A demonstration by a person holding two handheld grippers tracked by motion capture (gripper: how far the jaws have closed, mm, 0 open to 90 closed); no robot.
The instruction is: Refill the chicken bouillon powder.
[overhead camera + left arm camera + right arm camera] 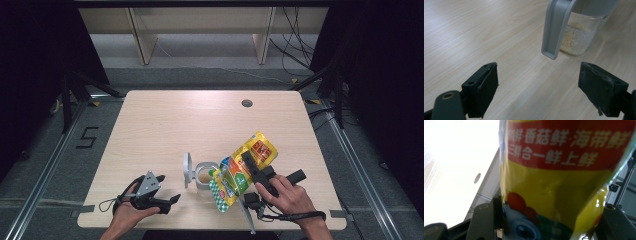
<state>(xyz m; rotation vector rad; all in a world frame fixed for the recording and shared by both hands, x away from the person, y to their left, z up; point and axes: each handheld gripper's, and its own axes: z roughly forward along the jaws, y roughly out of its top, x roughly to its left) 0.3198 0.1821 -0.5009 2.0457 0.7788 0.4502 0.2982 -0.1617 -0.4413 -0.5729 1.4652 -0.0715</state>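
Observation:
A yellow seasoning pouch [243, 168] with red and green print is tilted over a clear jar [202, 176] that has a grey lid and handle. My right gripper [252, 167] is shut on the pouch, whose yellow body [554, 185] stands between the two jaws in the right gripper view. The jar [579, 37] holds some pale powder at its bottom, and its grey handle [555, 27] hangs down in front. My left gripper [167, 189] rests at the table's near left, open and holding nothing, with the jar a short way beyond its fingertips [487, 85].
The wooden table [165, 125] has a round cable hole [246, 103] near its far edge. Metal frame legs and cables stand on the floor beyond and at both sides.

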